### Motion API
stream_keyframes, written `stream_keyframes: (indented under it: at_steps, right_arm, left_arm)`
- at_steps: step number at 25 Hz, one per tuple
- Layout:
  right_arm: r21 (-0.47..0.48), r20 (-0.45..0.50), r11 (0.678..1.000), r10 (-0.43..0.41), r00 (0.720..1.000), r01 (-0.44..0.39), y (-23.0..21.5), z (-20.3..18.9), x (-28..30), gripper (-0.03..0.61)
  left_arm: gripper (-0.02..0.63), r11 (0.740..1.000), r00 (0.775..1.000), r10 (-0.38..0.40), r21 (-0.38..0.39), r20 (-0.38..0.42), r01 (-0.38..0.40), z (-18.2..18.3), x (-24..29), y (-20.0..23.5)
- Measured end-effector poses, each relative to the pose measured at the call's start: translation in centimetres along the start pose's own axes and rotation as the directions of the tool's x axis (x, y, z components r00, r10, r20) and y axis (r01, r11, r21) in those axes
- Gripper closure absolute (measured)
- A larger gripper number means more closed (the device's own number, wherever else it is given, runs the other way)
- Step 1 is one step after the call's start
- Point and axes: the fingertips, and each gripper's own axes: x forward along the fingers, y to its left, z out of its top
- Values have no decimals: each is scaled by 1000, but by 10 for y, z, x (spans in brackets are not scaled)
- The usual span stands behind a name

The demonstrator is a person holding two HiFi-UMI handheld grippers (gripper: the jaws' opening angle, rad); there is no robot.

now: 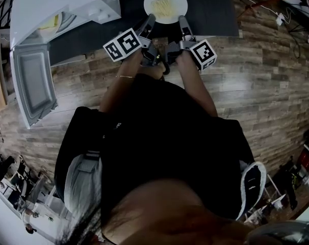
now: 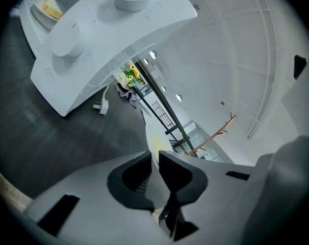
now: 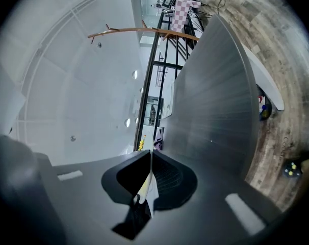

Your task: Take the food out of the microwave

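A white plate (image 1: 165, 4) of pale yellow food (image 1: 163, 5) is over the dark table (image 1: 215, 9), to the right of the white microwave (image 1: 62, 4). My left gripper (image 1: 149, 18) is shut on the plate's near left rim, and my right gripper (image 1: 182, 20) is shut on its near right rim. In the left gripper view the plate (image 2: 153, 137) runs edge-on between the jaws of the left gripper (image 2: 154, 160). In the right gripper view the thin rim of the plate (image 3: 150, 185) is pinched in the right gripper (image 3: 151, 160). Whether the plate rests on the table I cannot tell.
The microwave door (image 1: 34, 83) hangs open at the left, past the table's edge, and something yellow (image 2: 50, 6) shows inside the microwave (image 2: 103, 40). A white plug (image 2: 101, 106) lies on the table beside it. Cables (image 1: 277, 6) run over the wooden floor at the right.
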Motion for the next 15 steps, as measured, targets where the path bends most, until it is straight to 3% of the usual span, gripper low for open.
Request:
stream_keyframes:
  at_steps: [15]
  right_arm:
    - [-5, -24, 999, -41, 999, 41, -8, 6, 27, 572]
  left_arm:
    - [568, 999, 1000, 27, -29, -6, -27, 12, 22, 12]
